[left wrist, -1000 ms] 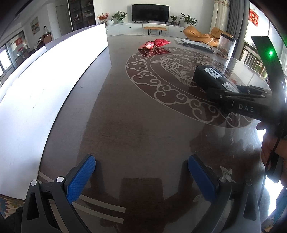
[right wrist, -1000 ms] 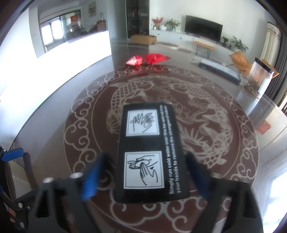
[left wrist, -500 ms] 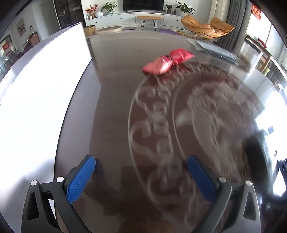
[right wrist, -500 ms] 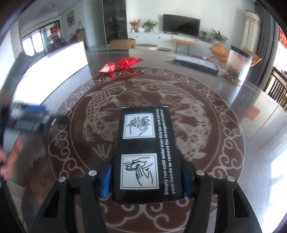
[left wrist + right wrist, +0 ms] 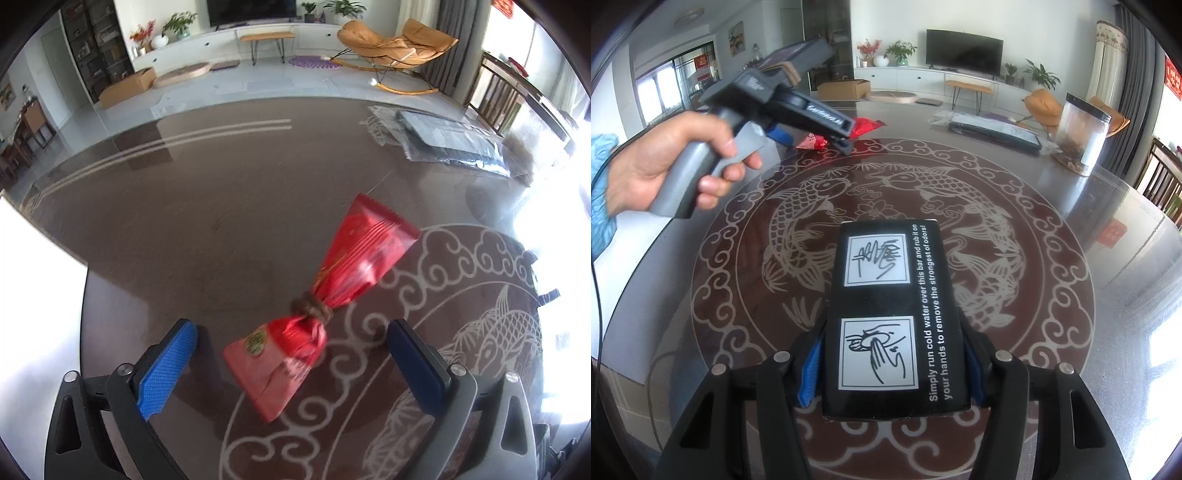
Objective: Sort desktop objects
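My left gripper is closing, its pads not yet touching the red bag lying between them on the table's far left. My right gripper pinches the black box, near centre.

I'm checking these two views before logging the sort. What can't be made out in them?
- Left wrist view: print on the red bag is motion-blurred; its round label is unreadable.
- Right wrist view: the left gripper covers most of that bag, and hides whether its closing pads touch it.
- Right wrist view: contents of the clear jar are too small.
- Right wrist view: the black box hides the right gripper's pads.
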Demonstrator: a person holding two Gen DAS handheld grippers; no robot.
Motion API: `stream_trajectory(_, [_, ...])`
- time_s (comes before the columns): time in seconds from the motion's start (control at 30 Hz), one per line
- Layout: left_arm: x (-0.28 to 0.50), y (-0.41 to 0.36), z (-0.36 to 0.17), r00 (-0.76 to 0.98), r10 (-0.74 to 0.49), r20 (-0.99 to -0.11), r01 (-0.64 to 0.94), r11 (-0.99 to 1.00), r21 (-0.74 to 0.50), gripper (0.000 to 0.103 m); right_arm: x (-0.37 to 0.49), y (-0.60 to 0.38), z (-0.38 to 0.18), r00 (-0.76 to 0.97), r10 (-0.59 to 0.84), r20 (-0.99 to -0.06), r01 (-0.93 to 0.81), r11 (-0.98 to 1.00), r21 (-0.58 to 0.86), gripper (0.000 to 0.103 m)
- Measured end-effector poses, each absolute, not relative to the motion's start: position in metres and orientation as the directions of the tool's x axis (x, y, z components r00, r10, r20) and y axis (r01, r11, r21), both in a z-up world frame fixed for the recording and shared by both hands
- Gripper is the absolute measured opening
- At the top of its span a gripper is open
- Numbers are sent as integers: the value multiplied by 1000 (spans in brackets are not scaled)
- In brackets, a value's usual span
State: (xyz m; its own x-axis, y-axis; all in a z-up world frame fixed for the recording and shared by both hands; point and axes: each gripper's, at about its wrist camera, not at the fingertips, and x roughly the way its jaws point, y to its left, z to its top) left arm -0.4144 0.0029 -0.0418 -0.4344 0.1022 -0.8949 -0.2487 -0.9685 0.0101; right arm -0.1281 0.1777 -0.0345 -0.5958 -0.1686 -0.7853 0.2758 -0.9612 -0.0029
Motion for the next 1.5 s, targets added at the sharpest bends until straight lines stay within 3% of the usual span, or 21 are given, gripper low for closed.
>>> stream_trajectory(0.03, [-411,6,-37,-466,113,-877,-265,-964,16,68,-128,178,-34,-596,-168,-785,276,-961,-3,61])
stream_trajectory(0.07, [-409,7,-34,-479,112,-871,-263,-964,21,36,-128,177,-34,-596,-168,-785,276,-961,-4,61])
stream_trajectory(0.1, [-408,8,-32,-482,100,-871,-254,-967,29,24,-128,178,-34,-596,-168,-785,276,-961,-4,61])
stream_trajectory(0.27, [-360,-5,-32,-509,36,-860,-169,-984,58,24,-128,178,-34,-596,-168,-785,276,-961,-3,61])
stream_trajectory(0.6, [-147,-28,-41,-554,-21,-832,-34,-998,47,24,-128,178,-34,-596,-167,-785,276,-961,-4,61])
stream_trajectory(0.7, [-126,-28,-44,-568,-45,-822,-14,-998,64,31,-127,178,-35,-596,-167,-785,276,-961,-5,61])
stream_trajectory(0.73, [-124,-27,-44,-572,-57,-819,-5,-997,73,45,-127,178,-35,-596,-167,-785,276,-961,-5,61])
stream_trajectory(0.77, [-124,-28,-45,-568,-68,-820,5,-997,79,76,-127,177,-35,-597,-165,-785,276,-961,-7,61])
stream_trajectory(0.8, [-119,-29,-48,-560,-72,-825,15,-997,77,93,-127,177,-34,-597,-164,-785,275,-961,-9,62])
stream_trajectory(0.83, [-120,-29,-52,-554,-73,-829,30,-997,68,103,-127,177,-35,-597,-161,-786,273,-962,-10,64])
stream_trajectory(0.9, [-116,-35,-56,-559,-37,-828,41,-999,17,103,-129,176,-36,-587,-154,-795,273,-962,-15,82])
stream_trajectory(0.93, [-116,-37,-56,-558,-31,-829,44,-999,8,103,-129,175,-36,-588,-148,-795,272,-962,-22,84])
stream_trajectory(1.5, [-123,-31,-60,-563,-25,-826,35,-999,6,103,-129,174,-39,-587,-132,-799,270,-962,-40,93])
